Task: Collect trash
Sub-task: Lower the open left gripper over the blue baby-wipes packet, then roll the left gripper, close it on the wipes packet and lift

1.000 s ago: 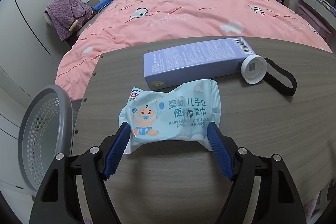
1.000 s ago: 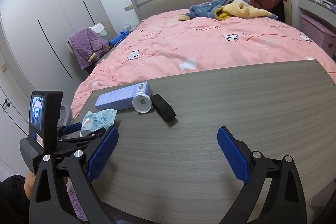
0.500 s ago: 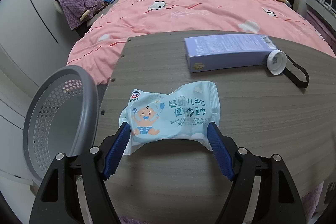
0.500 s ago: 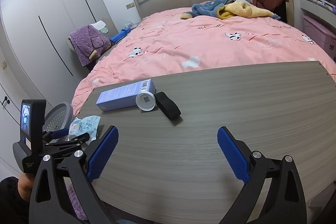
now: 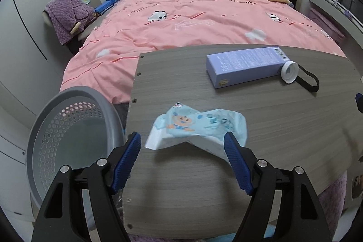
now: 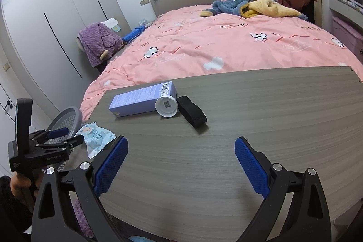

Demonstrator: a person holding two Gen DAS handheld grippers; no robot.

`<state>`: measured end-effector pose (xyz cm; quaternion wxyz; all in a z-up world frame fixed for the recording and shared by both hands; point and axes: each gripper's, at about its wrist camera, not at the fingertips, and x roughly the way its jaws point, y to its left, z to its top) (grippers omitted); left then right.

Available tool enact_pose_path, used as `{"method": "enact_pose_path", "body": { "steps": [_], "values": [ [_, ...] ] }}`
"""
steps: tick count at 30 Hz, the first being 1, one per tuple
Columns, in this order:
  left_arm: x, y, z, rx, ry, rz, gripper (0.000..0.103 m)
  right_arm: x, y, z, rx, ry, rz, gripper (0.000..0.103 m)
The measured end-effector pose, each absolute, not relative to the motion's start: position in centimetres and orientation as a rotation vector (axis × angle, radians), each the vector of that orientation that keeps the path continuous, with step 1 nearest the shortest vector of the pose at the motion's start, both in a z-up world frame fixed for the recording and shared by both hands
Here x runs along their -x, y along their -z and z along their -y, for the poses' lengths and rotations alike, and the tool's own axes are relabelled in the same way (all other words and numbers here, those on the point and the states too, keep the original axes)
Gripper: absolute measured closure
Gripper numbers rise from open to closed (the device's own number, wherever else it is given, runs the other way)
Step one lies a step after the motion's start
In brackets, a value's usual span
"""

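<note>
1. My left gripper (image 5: pixel 182 146) is at the left end of the bench (image 5: pixel 272 128), and its fingers (image 5: pixel 127 158) are spread apart.
2. The baby wipes packet (image 5: pixel 199 128) is just in front of them. It touches the right finger, but the left finger is clear of it, so nothing clamps it.
3. The packet is crumpled and tilted. I cannot tell if it rests on the bench or is a little above it.
4. In my right wrist view the same packet (image 6: pixel 96 136) is at the tip of the left gripper (image 6: pixel 68 136), near the left edge of the bench (image 6: pixel 249 106).
5. The grey perforated basket (image 5: pixel 72 137) stands beside the left end of the bench, lower than the top, and just left of my left gripper.
6. Farther on the bench lies a purple carton (image 5: pixel 247 66) on its side. A white round cap (image 5: pixel 289 72) touches its right end, and a black strap (image 5: pixel 308 81) lies just beside the cap.
7. My right gripper (image 6: pixel 181 162) hovers over the near middle of the bench with its fingers (image 6: pixel 249 167) wide apart and nothing between them.
8. Behind the bench is a bed with a pink cover (image 6: pixel 226 49).
</note>
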<state>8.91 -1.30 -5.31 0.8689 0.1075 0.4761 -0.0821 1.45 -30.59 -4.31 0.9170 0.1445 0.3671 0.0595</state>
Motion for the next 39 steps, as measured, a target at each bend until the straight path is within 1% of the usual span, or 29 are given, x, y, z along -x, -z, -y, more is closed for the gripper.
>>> {"method": "enact_pose_path", "body": {
  "steps": [3,9,16,23,32,39],
  "values": [
    [-9.3,5.5,0.1,-0.174,0.205,-1.036,0.031,-1.6,4.4,30.3,-0.292,-0.118,-0.762,0.010],
    [-10.4,4.5,0.0,-0.289,0.404,-1.013,0.031,-2.0,4.1,29.8,-0.277,-0.121,-0.772,0.010],
    [-10.4,4.8,0.9,-0.605,0.766,-0.940,0.031,-2.6,4.2,29.9,-0.304,-0.112,-0.802,0.010],
    [-11.9,5.5,1.2,-0.705,1.019,-0.975,0.031,-3.0,2.9,29.1,-0.285,-0.092,-0.797,0.010],
    [-13.1,7.0,1.6,-0.823,1.108,-1.015,0.031,-3.4,1.9,28.3,-0.281,-0.086,-0.798,0.010],
    [-13.7,8.0,2.1,-0.804,1.092,-1.015,0.031,-3.6,1.7,28.0,-0.273,-0.085,-0.798,0.010]
  ]
}}
